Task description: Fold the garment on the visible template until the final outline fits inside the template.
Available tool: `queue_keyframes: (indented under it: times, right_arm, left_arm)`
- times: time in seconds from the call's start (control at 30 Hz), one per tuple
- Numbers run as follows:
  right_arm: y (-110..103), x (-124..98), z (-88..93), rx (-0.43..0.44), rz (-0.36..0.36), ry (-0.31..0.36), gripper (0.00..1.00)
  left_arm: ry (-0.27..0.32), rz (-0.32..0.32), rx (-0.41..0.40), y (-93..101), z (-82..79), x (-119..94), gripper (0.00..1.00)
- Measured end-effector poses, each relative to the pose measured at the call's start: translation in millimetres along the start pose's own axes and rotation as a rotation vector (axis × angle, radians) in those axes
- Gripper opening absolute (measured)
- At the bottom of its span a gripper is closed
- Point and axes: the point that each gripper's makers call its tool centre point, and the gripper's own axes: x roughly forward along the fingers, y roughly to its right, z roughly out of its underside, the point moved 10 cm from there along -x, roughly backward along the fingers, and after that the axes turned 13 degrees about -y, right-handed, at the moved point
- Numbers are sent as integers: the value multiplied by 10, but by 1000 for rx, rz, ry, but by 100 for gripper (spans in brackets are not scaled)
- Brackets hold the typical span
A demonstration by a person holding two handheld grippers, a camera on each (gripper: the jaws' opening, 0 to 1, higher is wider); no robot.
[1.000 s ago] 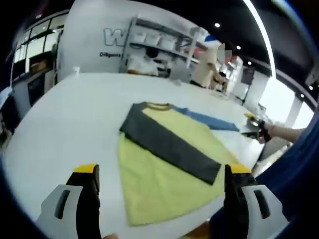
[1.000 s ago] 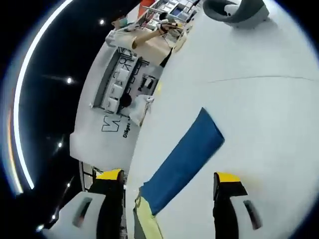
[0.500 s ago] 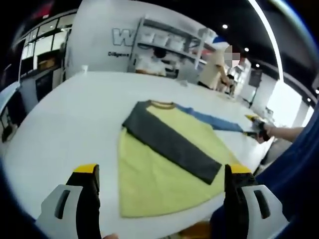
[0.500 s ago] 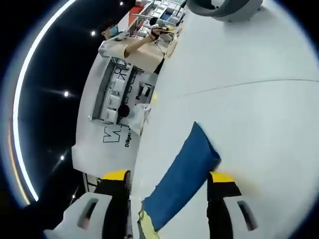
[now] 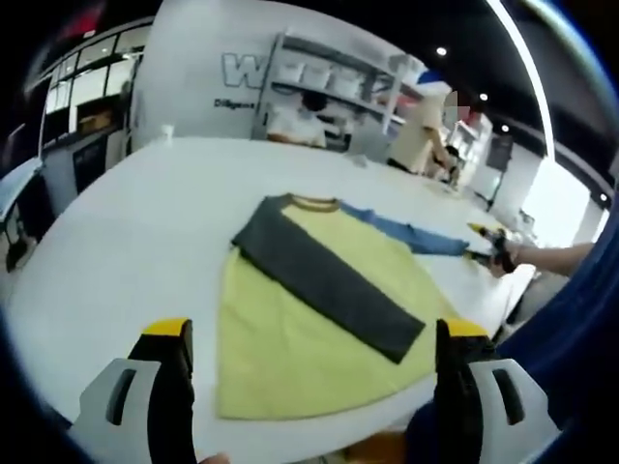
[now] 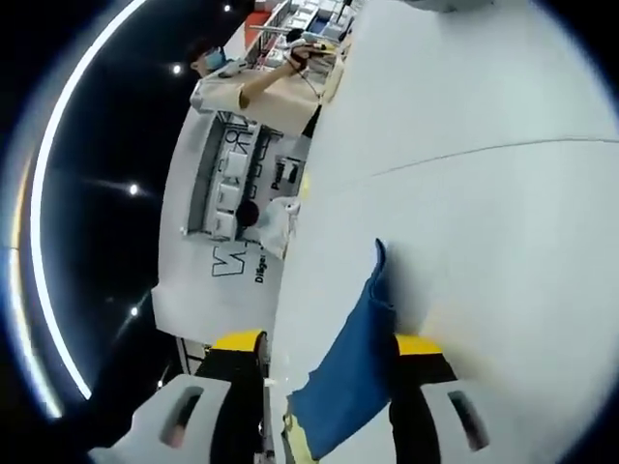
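Note:
A yellow shirt [image 5: 290, 338] lies flat on the white table [image 5: 145, 213]. Its dark grey sleeve [image 5: 319, 280] is folded diagonally across the body, and its blue sleeve [image 5: 406, 232] stretches out to the right. My left gripper [image 5: 311, 336] hovers over the shirt's near hem, open and holding nothing. My right gripper [image 5: 488, 253] sits at the blue sleeve's cuff end. In the right gripper view the blue sleeve [image 6: 353, 362] runs between the jaws of my right gripper [image 6: 324, 350], its cuff raised off the table. The jaws stand narrowed but apart, with a gap on the left side.
The table's near edge runs just below the shirt hem. A person's hand [image 5: 542, 256] holds the right gripper at the table's right edge. People stand by shelves [image 5: 319, 87] beyond the far side. A thin seam [image 6: 484, 150] crosses the tabletop.
My right gripper's jaws have narrowed around the blue sleeve, and the cuff has risen and bunched. The left gripper view has shifted slightly; its jaws are unchanged.

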Motion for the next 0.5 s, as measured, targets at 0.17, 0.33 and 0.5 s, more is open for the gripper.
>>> queue_keyframes:
  times: [0.17,0.33,0.5]
  right_arm:
    - [-43,82,209,25,-40,-77,49]
    - [5,57,154,0,-14,17,44]
    - [125,-59,-91,-37,70,81,30]
  left_arm:
    - [-13,9,1,75,24,53,99]
    - [-17,19,1,97,23,76,99]
    - [-15,18,5,92,28,74,99]
